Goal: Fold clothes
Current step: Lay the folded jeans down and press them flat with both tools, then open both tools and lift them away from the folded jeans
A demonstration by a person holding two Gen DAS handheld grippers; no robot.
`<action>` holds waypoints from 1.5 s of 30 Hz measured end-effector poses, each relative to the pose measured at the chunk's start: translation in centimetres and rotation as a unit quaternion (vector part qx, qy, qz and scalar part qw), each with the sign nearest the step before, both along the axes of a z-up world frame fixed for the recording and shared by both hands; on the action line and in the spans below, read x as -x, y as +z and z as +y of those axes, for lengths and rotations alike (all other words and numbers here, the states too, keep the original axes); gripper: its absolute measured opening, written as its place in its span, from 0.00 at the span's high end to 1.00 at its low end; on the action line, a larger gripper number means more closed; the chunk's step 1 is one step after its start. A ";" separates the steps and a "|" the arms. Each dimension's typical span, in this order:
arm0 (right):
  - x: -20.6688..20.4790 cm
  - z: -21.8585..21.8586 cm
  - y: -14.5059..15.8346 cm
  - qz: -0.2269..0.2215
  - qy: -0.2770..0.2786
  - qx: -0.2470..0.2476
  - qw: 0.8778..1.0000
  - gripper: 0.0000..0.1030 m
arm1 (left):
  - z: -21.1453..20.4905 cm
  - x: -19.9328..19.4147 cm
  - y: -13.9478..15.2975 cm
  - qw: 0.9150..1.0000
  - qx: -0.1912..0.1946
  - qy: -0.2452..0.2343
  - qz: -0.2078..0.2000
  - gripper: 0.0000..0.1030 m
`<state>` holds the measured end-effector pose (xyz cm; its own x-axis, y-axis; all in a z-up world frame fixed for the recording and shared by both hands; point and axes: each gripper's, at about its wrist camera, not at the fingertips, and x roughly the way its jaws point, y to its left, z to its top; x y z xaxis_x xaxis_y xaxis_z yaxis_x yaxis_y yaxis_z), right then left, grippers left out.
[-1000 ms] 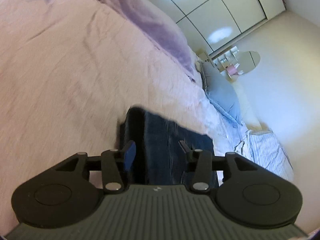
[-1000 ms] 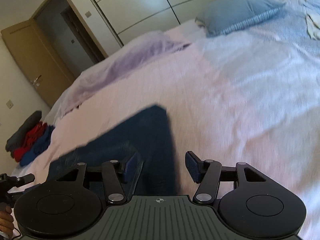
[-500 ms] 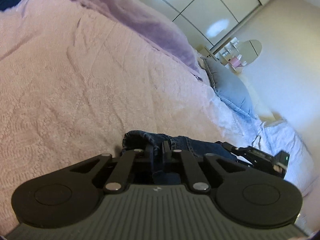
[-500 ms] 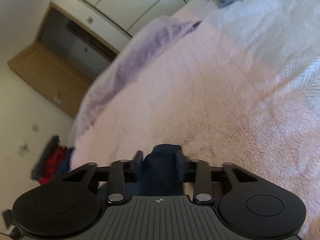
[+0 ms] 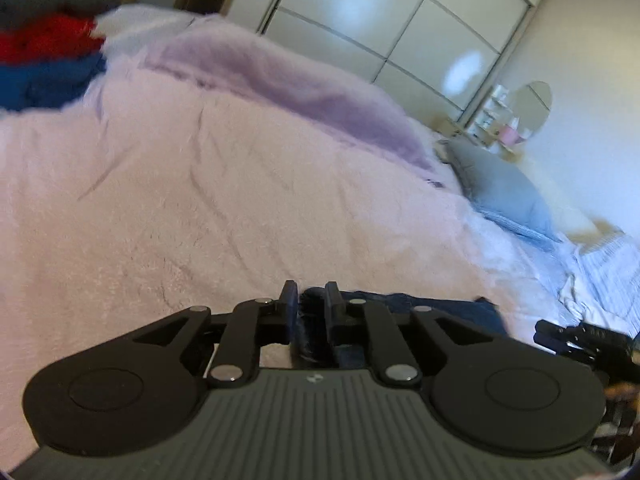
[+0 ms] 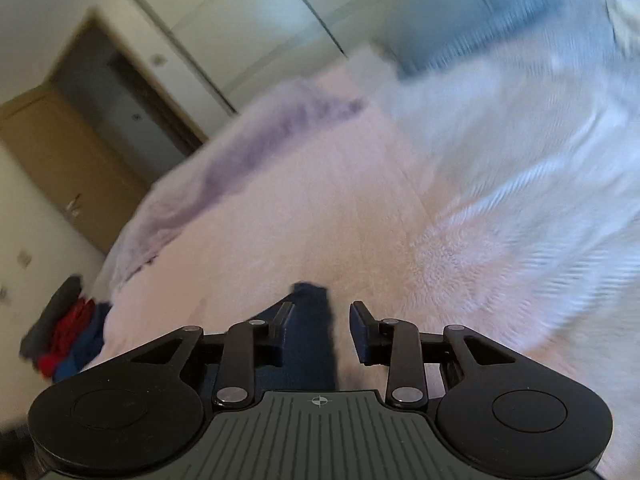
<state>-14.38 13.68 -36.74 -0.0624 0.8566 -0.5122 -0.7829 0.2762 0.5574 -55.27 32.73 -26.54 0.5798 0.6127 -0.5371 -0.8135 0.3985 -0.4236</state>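
A: Largest item we list?
B: Pink blanket (image 5: 200,200), with jeans (image 5: 436,306) lying on its near edge.
A: Claws?
B: We log left gripper (image 5: 311,300) clamped on the jeans; right gripper (image 6: 320,326) spread apart above them.

**No legible text in either view**

No words, brand names, numbers or labels can be read in the left or right wrist views; the only mark is a small pale crosshair emblem, a circle crossed by two lines, moulded at the top centre of each ribbed grey gripper body: one on the left gripper (image 5: 311,300) housing, faint and partly blurred; one on the right gripper (image 6: 320,322) housing, sharper; neither carries letters; the small items on the far shelf beside the oval mirror (image 5: 532,106) are too small and blurred to show any print.
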 end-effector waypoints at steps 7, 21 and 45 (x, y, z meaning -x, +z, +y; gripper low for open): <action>11.5 -9.6 0.2 -0.123 0.044 0.002 0.991 0.67 | -9.3 -3.5 0.8 0.990 -0.028 -0.120 0.063 0.94; 14.5 -8.3 -0.9 -0.226 0.092 0.054 0.968 0.67 | -11.3 -6.1 0.9 0.981 -0.071 -0.114 0.138 0.95; 11.7 1.9 -3.5 -0.245 0.092 0.101 0.960 0.67 | -4.4 -13.5 -3.4 0.977 -0.037 -0.109 0.177 0.97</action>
